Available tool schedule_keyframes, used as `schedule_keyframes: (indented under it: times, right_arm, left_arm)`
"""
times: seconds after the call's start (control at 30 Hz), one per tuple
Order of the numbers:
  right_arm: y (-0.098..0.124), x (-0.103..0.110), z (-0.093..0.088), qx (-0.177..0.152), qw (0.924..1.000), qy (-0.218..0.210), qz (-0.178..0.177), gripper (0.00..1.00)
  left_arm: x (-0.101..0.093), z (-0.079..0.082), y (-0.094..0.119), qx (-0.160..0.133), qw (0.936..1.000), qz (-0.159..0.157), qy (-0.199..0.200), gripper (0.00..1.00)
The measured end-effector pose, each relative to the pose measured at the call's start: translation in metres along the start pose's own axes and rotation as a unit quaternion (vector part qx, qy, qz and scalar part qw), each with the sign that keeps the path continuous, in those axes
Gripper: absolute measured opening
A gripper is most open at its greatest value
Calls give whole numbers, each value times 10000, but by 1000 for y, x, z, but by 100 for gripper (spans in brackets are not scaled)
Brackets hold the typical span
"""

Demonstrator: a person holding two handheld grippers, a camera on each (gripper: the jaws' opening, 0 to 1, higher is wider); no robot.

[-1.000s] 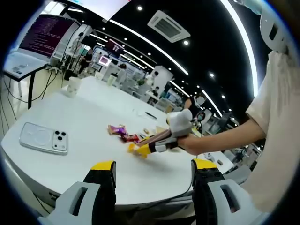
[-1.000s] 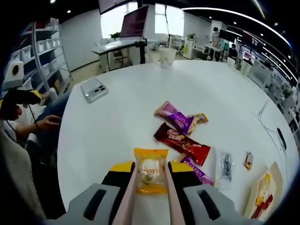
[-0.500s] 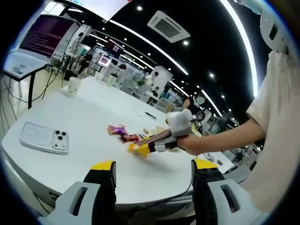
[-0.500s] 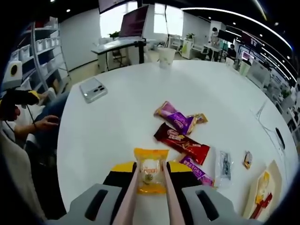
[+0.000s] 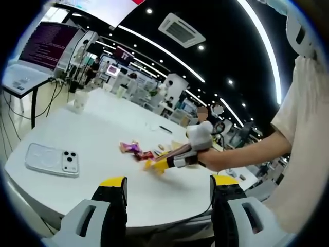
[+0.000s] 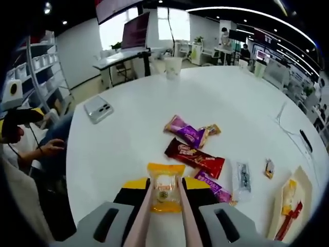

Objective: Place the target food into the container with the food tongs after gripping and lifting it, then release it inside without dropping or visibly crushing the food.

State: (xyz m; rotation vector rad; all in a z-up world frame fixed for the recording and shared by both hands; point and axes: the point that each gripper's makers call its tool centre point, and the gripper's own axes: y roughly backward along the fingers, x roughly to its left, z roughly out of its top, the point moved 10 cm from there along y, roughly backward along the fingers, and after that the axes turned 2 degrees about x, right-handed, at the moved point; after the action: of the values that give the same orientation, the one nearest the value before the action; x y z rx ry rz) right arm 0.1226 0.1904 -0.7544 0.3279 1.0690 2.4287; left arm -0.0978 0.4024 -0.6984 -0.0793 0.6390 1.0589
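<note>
A yellow wrapped snack (image 6: 164, 187) is pinched between the tips of pink food tongs (image 6: 143, 218). My right gripper (image 6: 164, 193) is shut on the tongs, just above the white table (image 6: 123, 139). In the left gripper view a person's hand holds the right gripper (image 5: 198, 138) out over the table, with the yellow snack (image 5: 154, 164) at the tongs' tip. A beige tray (image 6: 295, 198) with a red and yellow packet in it lies at the right edge. My left gripper (image 5: 168, 181) is open at the table's near edge, holding nothing.
Beyond the snack lie a purple wrapper (image 6: 184, 131), a dark red bar (image 6: 195, 157), a pink-purple bar (image 6: 213, 188) and a clear sachet (image 6: 241, 175). A phone (image 6: 97, 109) and a paper cup (image 6: 173, 67) sit farther off. A person sits at the left.
Both views have shifted a little with the hands. The right gripper has pulled slightly back from the table with the snack still held in the tongs. The left gripper stays open.
</note>
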Motion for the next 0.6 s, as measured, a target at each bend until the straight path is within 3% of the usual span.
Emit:
schedule_keyframes:
  times: [0.6]
  right_arm:
    - [23, -7, 15, -414, 9988, -254, -24, 24]
  left_arm:
    - [-4, 27, 1, -84, 9992, -154, -364, 65]
